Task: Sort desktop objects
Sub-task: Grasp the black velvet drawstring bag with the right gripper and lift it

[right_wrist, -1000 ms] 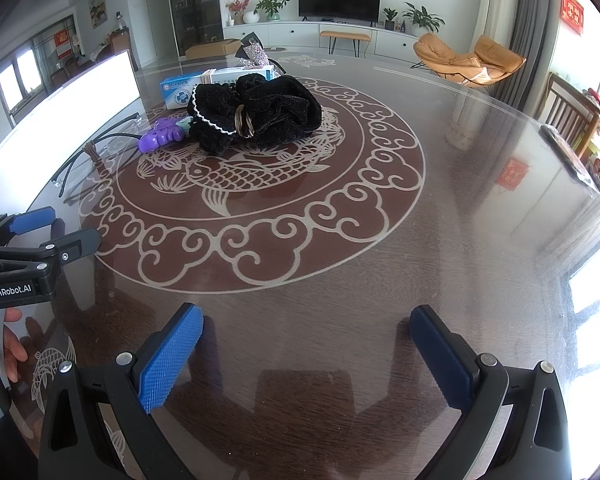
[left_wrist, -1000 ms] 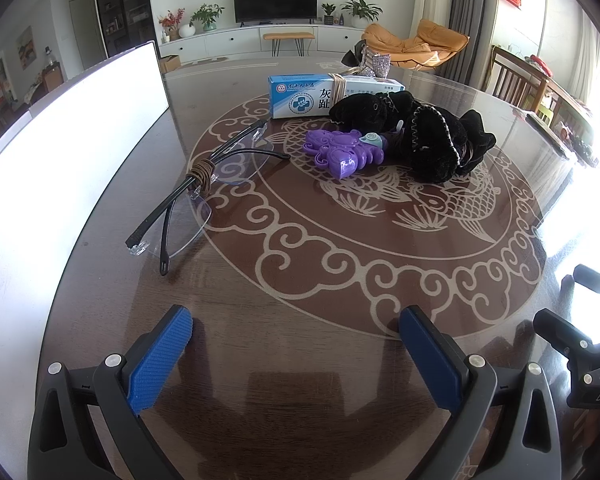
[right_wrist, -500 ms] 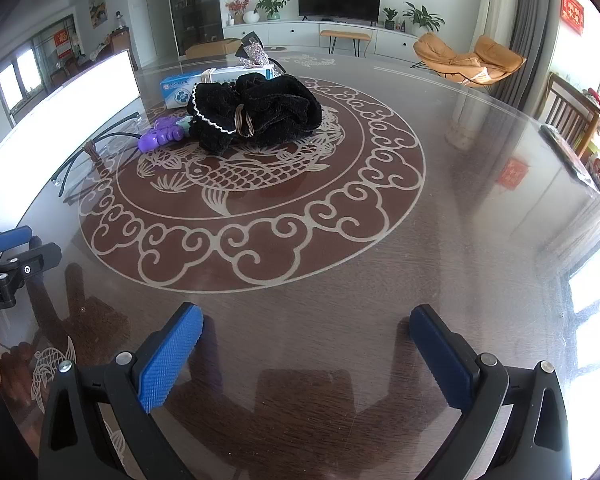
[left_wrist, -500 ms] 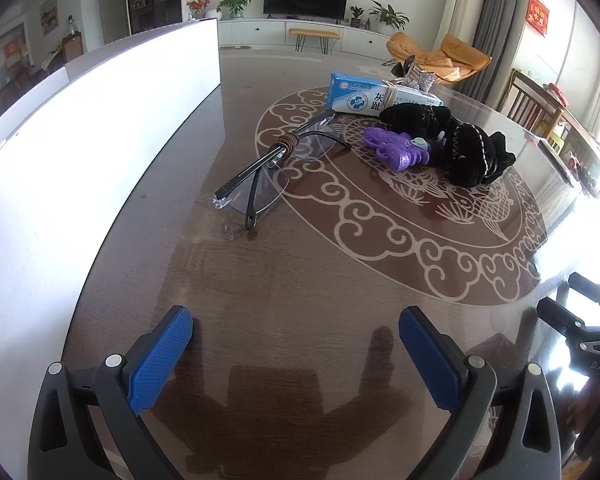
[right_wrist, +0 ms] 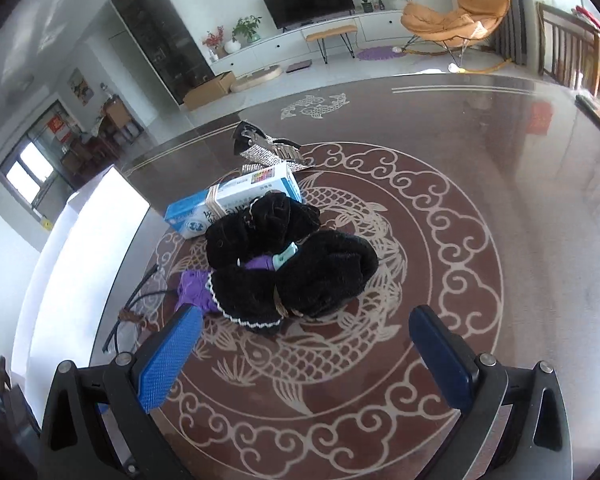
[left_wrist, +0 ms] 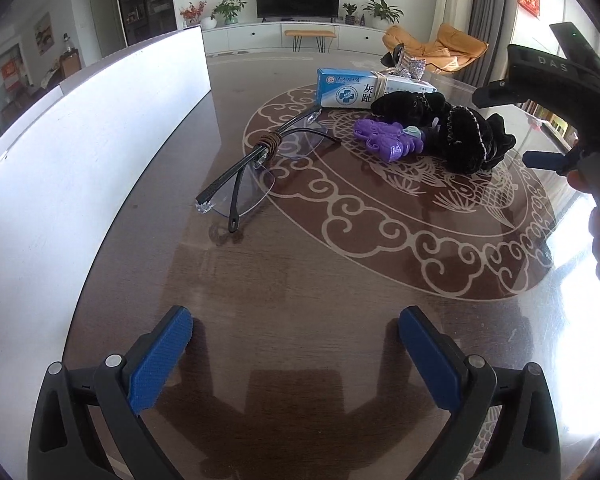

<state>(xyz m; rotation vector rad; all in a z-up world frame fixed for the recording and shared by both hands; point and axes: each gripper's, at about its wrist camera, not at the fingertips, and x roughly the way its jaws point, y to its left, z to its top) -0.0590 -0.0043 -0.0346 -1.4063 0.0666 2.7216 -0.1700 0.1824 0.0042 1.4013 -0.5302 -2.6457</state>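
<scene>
A black velvet scrunchie pile (right_wrist: 292, 276) lies on the patterned table, just beyond my open, empty right gripper (right_wrist: 304, 356). A purple toy (right_wrist: 194, 292) is half under it. A blue-white medicine box (right_wrist: 228, 204) lies behind, and a glittery hair clip (right_wrist: 268, 148) beyond that. In the left wrist view, rimless glasses (left_wrist: 260, 168) with a brown band lie ahead of my open, empty left gripper (left_wrist: 296, 352); the purple toy (left_wrist: 388, 140), scrunchies (left_wrist: 456, 132) and box (left_wrist: 352, 90) lie farther right. The right gripper body (left_wrist: 560, 92) hovers at the right.
A tall white panel (left_wrist: 80, 168) stands along the table's left side; it also shows in the right wrist view (right_wrist: 84, 248). The round glass-topped table (right_wrist: 500, 240) carries a fish-and-cloud pattern. Chairs (right_wrist: 568, 48) stand past the far right edge.
My right gripper has risen and moved forward over the scrunchie pile, now looking down at it. My left gripper has turned slightly right, bringing the objects more central.
</scene>
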